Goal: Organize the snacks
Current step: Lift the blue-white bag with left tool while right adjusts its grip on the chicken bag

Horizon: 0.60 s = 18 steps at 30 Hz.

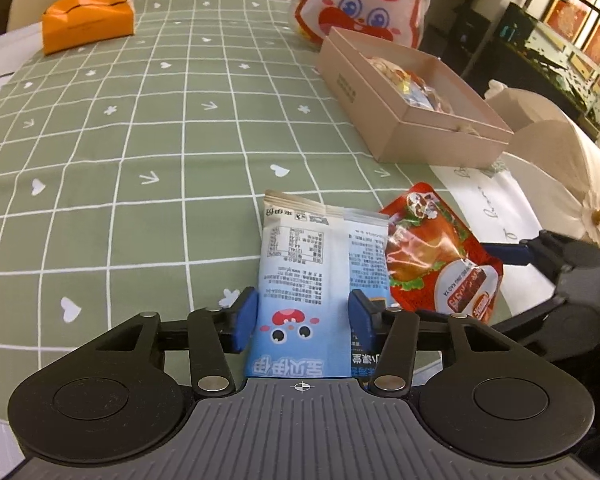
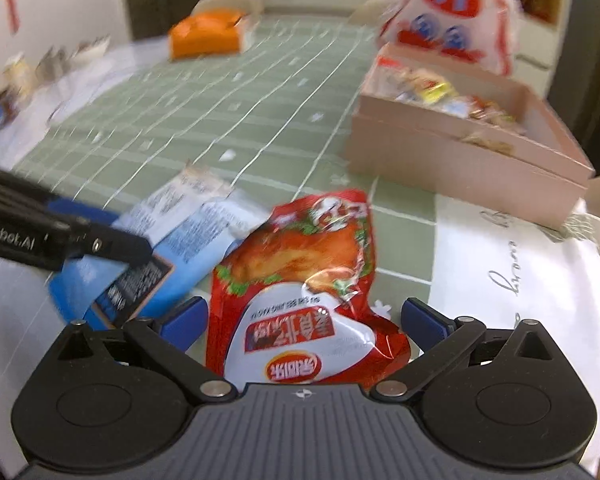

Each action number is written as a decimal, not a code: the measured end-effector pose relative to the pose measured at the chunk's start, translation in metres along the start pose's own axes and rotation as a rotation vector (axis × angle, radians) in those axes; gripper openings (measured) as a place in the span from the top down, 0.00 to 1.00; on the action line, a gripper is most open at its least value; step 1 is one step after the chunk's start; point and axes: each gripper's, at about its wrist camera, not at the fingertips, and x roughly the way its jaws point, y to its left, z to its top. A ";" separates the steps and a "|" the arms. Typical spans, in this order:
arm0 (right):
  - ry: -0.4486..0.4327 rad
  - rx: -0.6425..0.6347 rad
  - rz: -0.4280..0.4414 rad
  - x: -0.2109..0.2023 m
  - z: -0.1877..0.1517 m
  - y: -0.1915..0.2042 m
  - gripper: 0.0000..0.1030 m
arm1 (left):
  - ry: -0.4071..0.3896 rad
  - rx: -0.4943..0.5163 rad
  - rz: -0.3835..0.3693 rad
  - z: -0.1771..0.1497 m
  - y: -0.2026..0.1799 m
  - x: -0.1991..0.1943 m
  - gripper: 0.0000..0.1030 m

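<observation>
Both tilt down: left gripper (image 1: 302, 314) clasps blue packet (image 1: 320, 264), right gripper (image 2: 302, 320) gapes around red pouch (image 2: 300, 292).

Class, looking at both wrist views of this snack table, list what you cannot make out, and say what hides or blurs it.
- Pink box contents: left wrist view, near wall hides most; right wrist view, motion blur.
- Blue snack packet lower end: left wrist view, hidden behind the left hand-held gripper.
- Red snack packet small print: right wrist view, blurred.
- Orange box lettering: too small.
</observation>
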 end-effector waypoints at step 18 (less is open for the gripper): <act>-0.031 -0.107 0.033 -0.027 0.010 0.032 0.29 | -0.064 0.026 0.044 0.000 -0.015 -0.037 0.51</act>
